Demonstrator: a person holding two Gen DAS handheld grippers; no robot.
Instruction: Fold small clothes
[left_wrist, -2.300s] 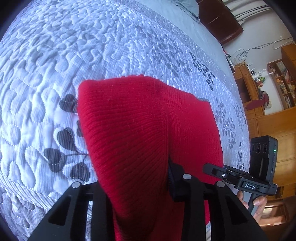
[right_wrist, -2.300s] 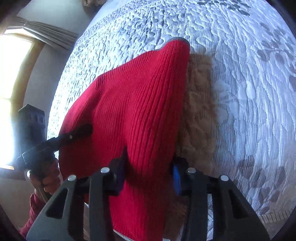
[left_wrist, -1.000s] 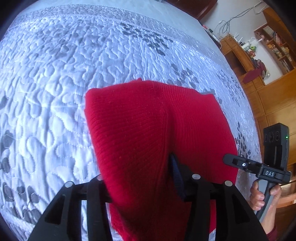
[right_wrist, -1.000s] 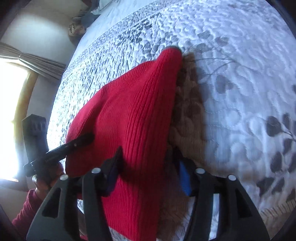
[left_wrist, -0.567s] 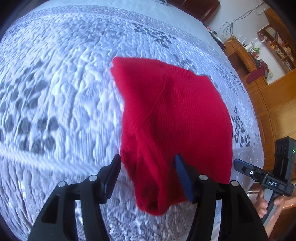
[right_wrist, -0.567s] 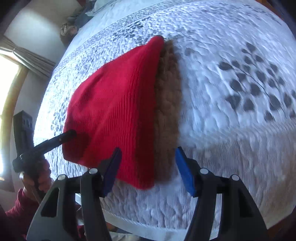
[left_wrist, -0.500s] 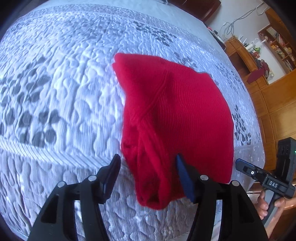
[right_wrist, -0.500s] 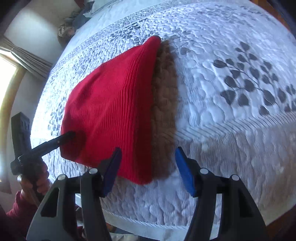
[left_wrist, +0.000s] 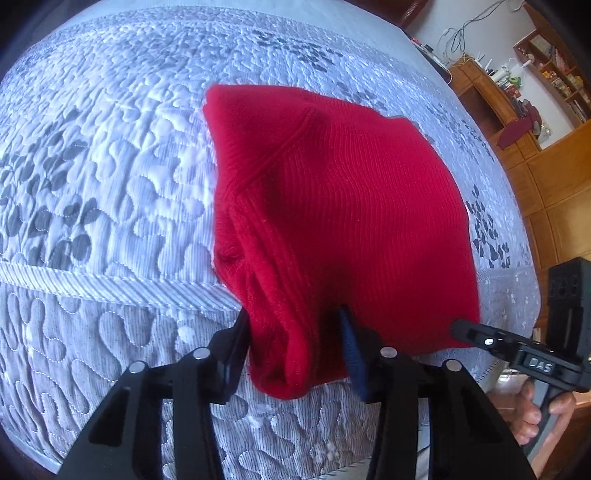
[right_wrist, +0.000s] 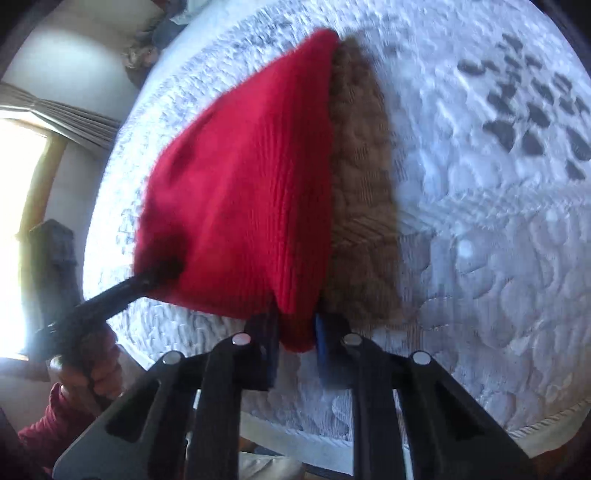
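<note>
A red knitted garment (left_wrist: 332, 206) lies folded on the quilted bedspread (left_wrist: 110, 166), its near edge hanging over the bed's front edge. My left gripper (left_wrist: 295, 339) is shut on its bunched near-left corner. My right gripper (right_wrist: 295, 336) is shut on the near-right corner of the red garment (right_wrist: 243, 192). The right gripper also shows at the right edge of the left wrist view (left_wrist: 476, 332). The left gripper also shows in the right wrist view (right_wrist: 147, 277), at the garment's other corner.
A brown knitted piece (right_wrist: 362, 192) lies under and beside the red garment on its right. The bed's front edge (left_wrist: 110, 288) runs just ahead of the left gripper. Wooden cabinets and shelves (left_wrist: 535, 110) stand at the right; a window (right_wrist: 18, 203) is at the left.
Both grippers, open half a second ago, have closed on the garment's near corners. The right wrist view is blurred from motion and sits closer to the garment.
</note>
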